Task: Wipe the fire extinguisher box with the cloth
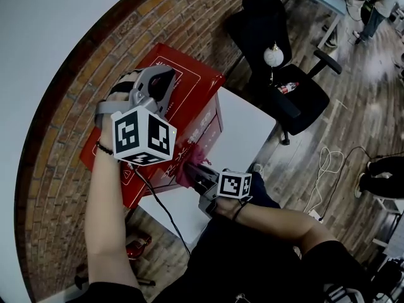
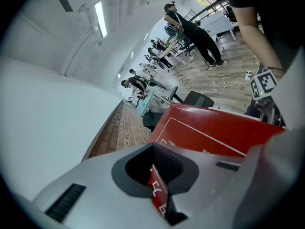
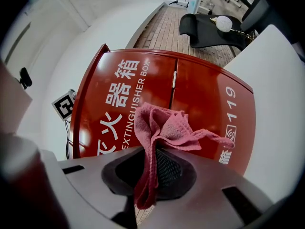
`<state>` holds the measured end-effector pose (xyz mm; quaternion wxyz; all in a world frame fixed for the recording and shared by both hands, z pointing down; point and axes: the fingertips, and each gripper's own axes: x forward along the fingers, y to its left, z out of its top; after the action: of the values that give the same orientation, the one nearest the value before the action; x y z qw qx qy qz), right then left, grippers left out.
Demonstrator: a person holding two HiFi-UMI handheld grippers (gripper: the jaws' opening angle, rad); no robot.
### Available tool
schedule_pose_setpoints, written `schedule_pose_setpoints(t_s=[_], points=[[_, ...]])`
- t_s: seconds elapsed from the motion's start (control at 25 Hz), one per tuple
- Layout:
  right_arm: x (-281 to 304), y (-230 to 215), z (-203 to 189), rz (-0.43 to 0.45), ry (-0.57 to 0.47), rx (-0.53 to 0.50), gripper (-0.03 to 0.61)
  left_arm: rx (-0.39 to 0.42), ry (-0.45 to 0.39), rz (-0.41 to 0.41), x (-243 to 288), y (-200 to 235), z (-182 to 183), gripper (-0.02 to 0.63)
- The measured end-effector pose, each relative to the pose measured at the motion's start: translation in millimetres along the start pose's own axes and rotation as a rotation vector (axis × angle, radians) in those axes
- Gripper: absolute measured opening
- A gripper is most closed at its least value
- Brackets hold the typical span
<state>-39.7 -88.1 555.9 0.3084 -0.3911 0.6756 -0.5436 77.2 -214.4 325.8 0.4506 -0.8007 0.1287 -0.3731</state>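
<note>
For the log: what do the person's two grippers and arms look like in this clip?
Both the left gripper and right gripper are grey plastic with black ribbed jaw pads, each carrying a white cube with black square markers. A black cable trails from the left one. The person wears black clothing and a dark band on each wrist.

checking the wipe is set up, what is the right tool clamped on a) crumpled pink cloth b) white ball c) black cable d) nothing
a: in the right gripper view the right tool is shut on the crumpled pink cloth, which bunches up in front of the glossy red fire extinguisher box.
</note>
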Motion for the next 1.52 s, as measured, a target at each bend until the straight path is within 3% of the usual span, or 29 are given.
schedule_pose_setpoints(t_s=[0.4,0.68,1.12,1.52], points=[[-1,-9,-1,-0.022,0.0,-0.008,0.061,0.0,-0.001,0.001,1,0,0,0.029],[-5,-38,-11,-0.109,0.02,0.032,0.061,0.002,-0.005,0.006,-1,0,1,0.029],[-3,-49,-12,-0.12,0.028,0.016,0.061,0.006,-0.01,0.008,-1,0,2,0.029],[-5,-94,-19,-0.176,0.051,0.036,0.061,0.006,-0.011,0.011,-2,0,2,0.029]])
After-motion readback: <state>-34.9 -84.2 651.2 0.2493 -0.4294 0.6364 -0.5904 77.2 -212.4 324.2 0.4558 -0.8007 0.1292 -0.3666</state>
